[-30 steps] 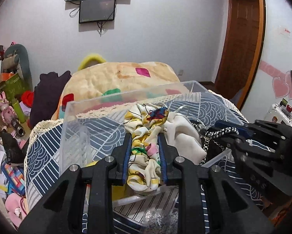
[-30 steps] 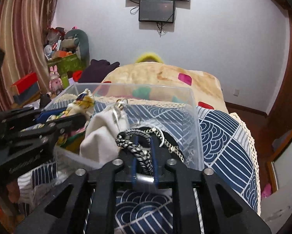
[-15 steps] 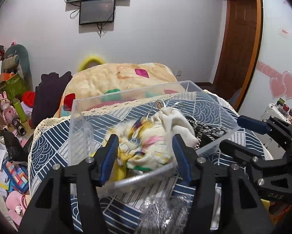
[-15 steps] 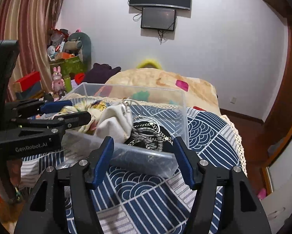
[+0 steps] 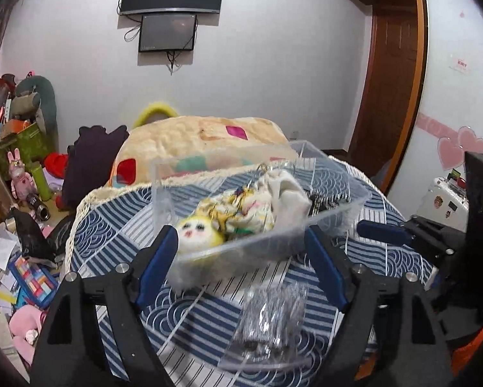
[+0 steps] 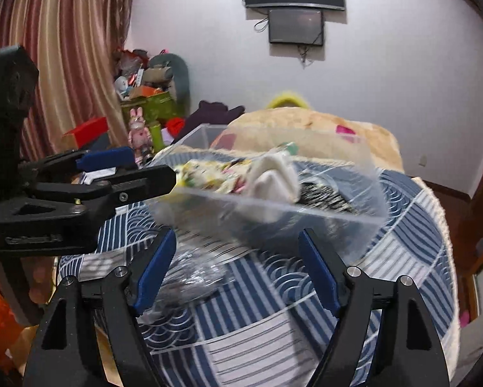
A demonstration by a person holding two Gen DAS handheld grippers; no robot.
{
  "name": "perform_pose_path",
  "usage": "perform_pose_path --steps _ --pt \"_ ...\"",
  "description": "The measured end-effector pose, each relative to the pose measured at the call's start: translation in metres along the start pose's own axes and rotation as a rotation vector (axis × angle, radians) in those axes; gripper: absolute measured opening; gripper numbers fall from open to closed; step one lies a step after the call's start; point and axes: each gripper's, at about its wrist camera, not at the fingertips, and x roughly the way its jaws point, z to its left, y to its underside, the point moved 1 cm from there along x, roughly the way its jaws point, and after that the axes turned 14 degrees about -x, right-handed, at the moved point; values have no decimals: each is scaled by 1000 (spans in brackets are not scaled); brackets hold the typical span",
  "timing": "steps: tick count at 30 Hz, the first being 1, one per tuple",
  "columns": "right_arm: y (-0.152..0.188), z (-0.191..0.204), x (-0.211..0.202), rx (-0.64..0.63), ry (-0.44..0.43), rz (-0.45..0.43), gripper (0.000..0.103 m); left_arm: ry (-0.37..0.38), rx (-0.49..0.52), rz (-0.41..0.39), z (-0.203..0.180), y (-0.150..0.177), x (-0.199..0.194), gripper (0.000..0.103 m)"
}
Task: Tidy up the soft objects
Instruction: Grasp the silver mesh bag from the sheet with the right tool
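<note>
- Lower left of the left wrist view: left gripper (image 5: 241, 258) spread wide, fingers (image 5: 159, 266) grasping nothing.
- Centre: clear plastic bin (image 5: 334, 216) on the patterned counter (image 5: 112, 225), holding a yellow plush face (image 5: 196, 233), floral scrunchie (image 5: 244, 209), white cloth pouch (image 5: 289, 192) and braided cords (image 6: 325, 196).
- Lower centre: crinkled clear bag (image 5: 273, 316) outside the bin, likely next; calls for a low, centred pinch.
- Right wrist view, bottom: right gripper (image 6: 238, 266) likewise released, empty.

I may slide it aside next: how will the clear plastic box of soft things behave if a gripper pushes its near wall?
The clear box looks thin-walled, so it may flex. Its load, a white cloth and a yellow plush toy, seems light, so it should slide easily, though the tablecloth could bunch up.
</note>
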Motion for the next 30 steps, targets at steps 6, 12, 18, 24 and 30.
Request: perform_pose_path --steps 6,12,18,24,30 --pt "8 24 27 -16 -85 53 76 -46 8 -17 9 14 -10 82" --pt "20 36 56 -34 -125 131 76 -67 -5 -20 19 22 -9 84" --pt "21 38 64 -46 -158 129 49 -67 -31 -27 27 24 -10 86" --pt "14 49 50 -96 -148 90 27 -67 -51 -62 29 22 -18 87" --pt "-1 33 22 -93 -91 6 27 -54 -92 -118 32 10 -29 93"
